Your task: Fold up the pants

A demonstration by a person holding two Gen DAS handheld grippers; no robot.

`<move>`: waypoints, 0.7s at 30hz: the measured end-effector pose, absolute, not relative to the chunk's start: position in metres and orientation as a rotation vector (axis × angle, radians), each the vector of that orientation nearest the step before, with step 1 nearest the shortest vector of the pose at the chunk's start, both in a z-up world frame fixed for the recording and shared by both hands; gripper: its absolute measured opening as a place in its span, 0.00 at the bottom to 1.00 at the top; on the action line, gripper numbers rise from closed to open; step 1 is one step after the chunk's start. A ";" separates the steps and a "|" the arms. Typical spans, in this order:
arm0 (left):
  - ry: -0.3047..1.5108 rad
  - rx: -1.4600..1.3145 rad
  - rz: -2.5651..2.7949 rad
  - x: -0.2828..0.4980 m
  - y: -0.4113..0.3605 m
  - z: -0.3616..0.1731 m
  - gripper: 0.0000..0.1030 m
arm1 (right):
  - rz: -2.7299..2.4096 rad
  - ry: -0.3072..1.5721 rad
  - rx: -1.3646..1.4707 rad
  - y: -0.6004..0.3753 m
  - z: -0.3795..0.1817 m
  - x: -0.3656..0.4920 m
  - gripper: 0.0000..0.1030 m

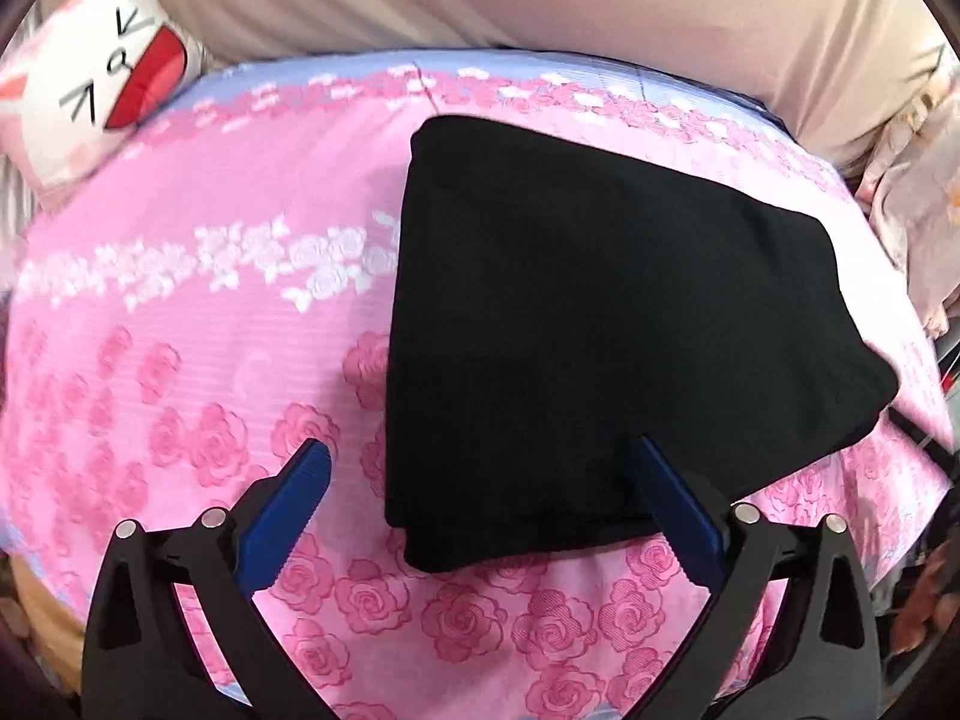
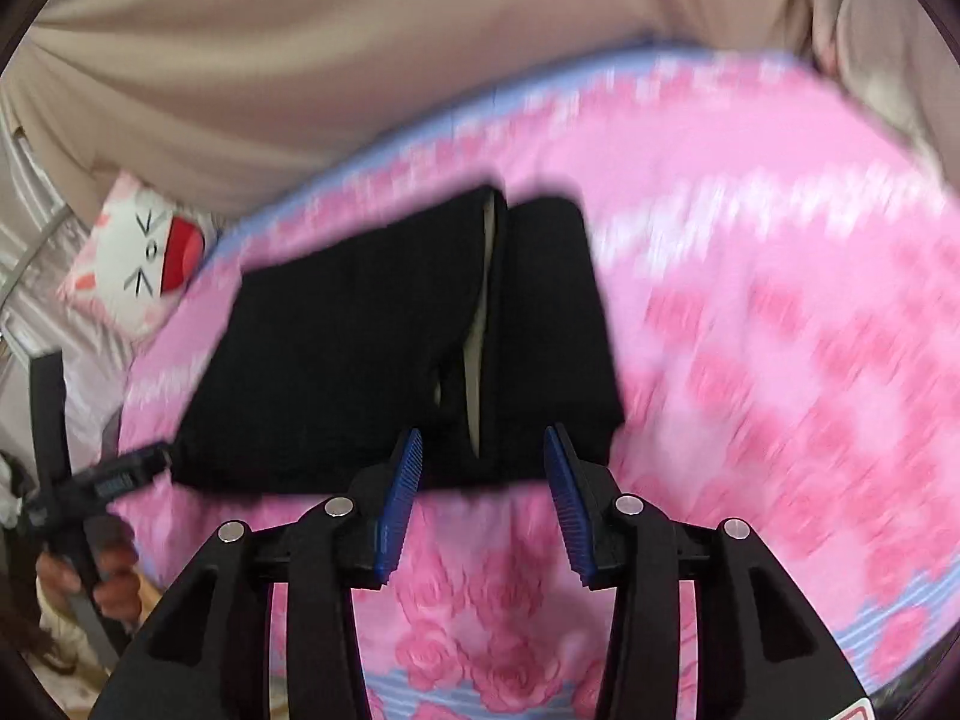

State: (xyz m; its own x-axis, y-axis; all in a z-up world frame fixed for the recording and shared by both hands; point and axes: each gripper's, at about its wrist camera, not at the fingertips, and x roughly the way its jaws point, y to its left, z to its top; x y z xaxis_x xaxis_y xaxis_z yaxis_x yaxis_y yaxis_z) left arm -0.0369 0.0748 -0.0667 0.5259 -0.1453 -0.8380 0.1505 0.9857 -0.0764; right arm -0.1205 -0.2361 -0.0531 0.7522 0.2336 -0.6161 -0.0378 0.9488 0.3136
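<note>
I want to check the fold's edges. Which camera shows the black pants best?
The left wrist view: the black pants lie sharp and whole on the pink floral bedsheet. The right wrist view is motion-blurred, though it shows a pale slit between two folded sections.

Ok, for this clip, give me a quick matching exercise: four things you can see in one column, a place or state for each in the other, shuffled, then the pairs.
1. folded black fabric pants
2. white cat-face pillow
3. left hand-held gripper
4. pink rose-print bedsheet

A. at the bed's far left corner
B. open, straddling the near corner of the pants
C. covering the bed
D. lying folded on the sheet

Pairs: 1-D, 2-A, 3-B, 4-C
</note>
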 end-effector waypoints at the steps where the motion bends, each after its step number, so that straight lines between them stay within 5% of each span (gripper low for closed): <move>1: 1.000 0.019 -0.166 -0.036 0.072 -0.065 0.95 | 0.153 0.679 0.274 -0.233 -0.045 -0.120 0.41; 6: 0.996 0.055 -0.103 -0.032 0.063 -0.065 0.95 | 0.200 0.620 0.080 -0.186 -0.023 -0.092 0.41; 10: 1.004 0.071 -0.079 -0.026 0.061 -0.069 0.95 | 0.144 0.729 -0.022 -0.173 -0.062 -0.057 0.39; 15: 1.008 0.072 -0.064 -0.023 0.064 -0.069 0.95 | 0.122 0.746 0.064 -0.199 -0.066 -0.055 0.39; 18: 0.977 0.031 -0.101 -0.024 0.067 -0.056 0.95 | 0.137 0.695 0.116 -0.218 -0.045 -0.072 0.48; 20: 0.953 -0.056 -0.176 -0.023 0.072 -0.045 0.95 | 0.117 0.689 0.154 -0.234 -0.041 -0.077 0.70; 21: 0.956 -0.095 -0.211 -0.021 0.075 -0.043 0.95 | 0.099 0.698 0.175 -0.245 -0.043 -0.079 0.71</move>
State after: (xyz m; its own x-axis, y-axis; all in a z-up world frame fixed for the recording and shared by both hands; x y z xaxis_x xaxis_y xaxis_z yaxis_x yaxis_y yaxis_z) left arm -0.0215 0.0748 -0.0428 0.5585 -0.2202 -0.7997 0.1365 0.9754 -0.1732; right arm -0.0795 -0.2449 -0.0428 0.7623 0.1485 -0.6300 -0.0316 0.9807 0.1929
